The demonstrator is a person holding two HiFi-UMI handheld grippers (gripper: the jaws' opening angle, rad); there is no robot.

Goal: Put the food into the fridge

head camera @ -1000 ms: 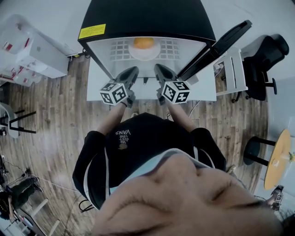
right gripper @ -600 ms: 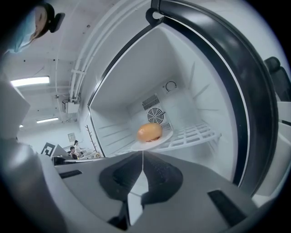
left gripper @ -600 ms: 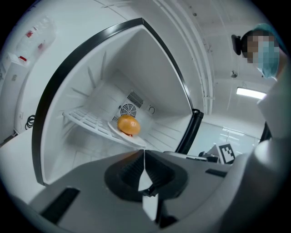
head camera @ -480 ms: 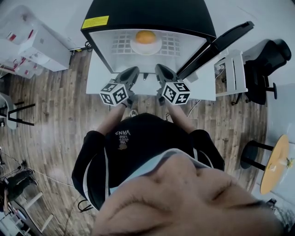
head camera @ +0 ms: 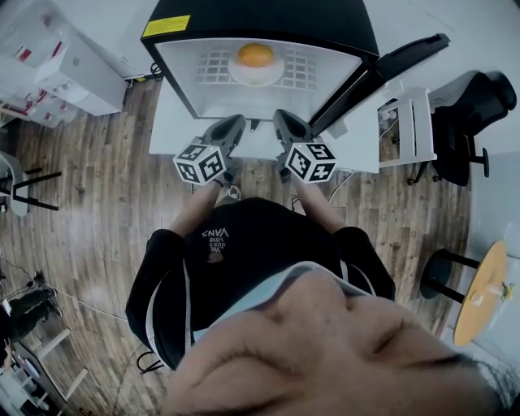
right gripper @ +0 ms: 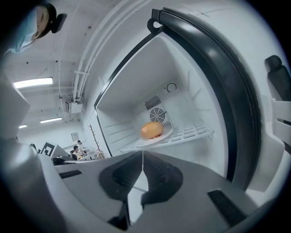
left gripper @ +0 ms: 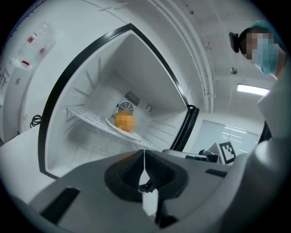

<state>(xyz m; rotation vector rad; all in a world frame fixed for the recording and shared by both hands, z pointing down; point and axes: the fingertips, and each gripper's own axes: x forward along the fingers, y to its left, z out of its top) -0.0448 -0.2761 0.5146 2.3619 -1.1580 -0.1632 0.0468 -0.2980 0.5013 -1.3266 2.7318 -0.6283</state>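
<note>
Head view: open fridge [head camera: 185, 71] holds burger [head camera: 256, 55] on plate [head camera: 237, 75].

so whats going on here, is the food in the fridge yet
A person stands at the open fridge with a gripper in each hand. The food, a round orange item, sits on a plate on the wire shelf inside. The left gripper and right gripper are both shut and empty, held just outside. The door is not yet closed.

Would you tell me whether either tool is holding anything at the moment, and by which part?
Nothing is held. The left tool and the right tool are both shut and empty; the bun lies on its plate on the fridge shelf.
</note>
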